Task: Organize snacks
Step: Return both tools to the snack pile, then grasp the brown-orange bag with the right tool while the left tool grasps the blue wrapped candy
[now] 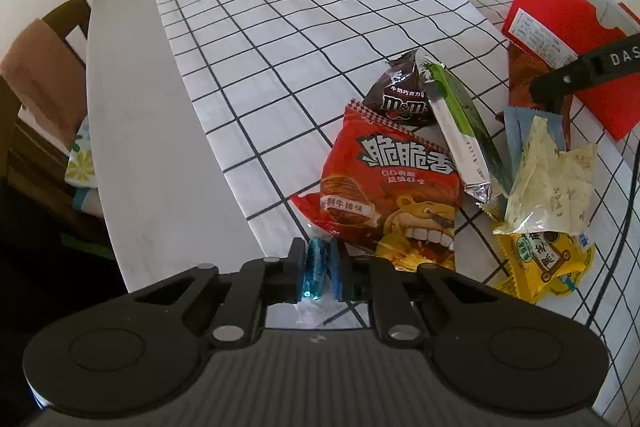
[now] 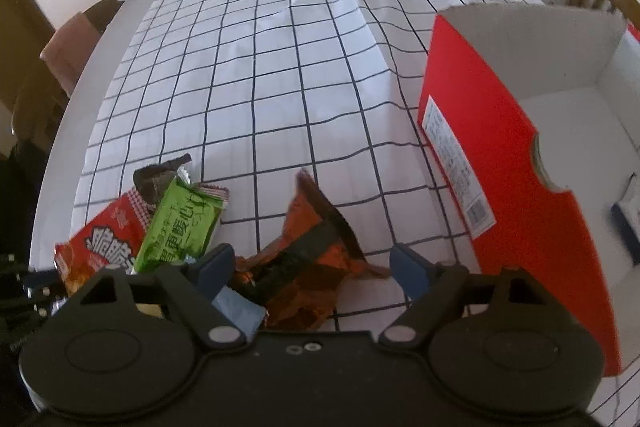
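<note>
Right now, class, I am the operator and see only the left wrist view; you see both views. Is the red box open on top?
Observer: Yes, the red box is open on top and white inside.
Operator: Anything in it?
Observer: A small blue-and-white packet lies on its floor.
Operator: And the right gripper?
Observer: The right gripper is open, with one finger on each side of a crumpled orange-brown wrapper, not clamped on it.
</note>
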Demonstrator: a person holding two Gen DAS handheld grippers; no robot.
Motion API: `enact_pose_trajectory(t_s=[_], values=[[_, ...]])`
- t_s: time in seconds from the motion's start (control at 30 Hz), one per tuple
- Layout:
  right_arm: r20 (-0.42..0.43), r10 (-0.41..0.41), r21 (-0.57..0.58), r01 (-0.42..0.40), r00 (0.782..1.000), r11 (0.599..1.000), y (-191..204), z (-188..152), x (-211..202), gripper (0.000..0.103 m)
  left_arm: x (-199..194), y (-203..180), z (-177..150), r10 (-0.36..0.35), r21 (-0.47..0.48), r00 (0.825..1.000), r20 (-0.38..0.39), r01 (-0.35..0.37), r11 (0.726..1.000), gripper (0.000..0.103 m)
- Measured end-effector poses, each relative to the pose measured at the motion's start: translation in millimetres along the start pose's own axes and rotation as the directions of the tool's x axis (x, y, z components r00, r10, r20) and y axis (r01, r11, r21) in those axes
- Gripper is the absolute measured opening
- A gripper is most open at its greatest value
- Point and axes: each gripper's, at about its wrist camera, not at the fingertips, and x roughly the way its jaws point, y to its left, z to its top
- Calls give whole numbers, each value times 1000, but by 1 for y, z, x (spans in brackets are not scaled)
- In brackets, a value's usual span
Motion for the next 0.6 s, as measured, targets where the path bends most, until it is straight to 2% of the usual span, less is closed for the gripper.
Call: enact_pose_trajectory(t_s=[0.13,0.23,0.27,0.3,0.6], values=[[0,31,42,-31,1000,999,-1,0,3,68,-2,0,-4,9,-38,1000,-1,-9,999,11],[17,46,51,-47,999,998,-3,-3,-1,57,-4,4,-7,17,-105,1000,3,-17,994,11],[22,45,53,-46,999,998,-3,-3,-2,51,-4,5,-8,19,-127,1000,4,-18,992,11],[32,45,53,-46,998,998,-4,-3,-4,35,-5,7,-9,21,-148,1000,6,-20,989,11],[88,69,40,-73,994,997,-10,-9,-23,23,-15,17,-17,44,-260,999,13,-39,965,11]])
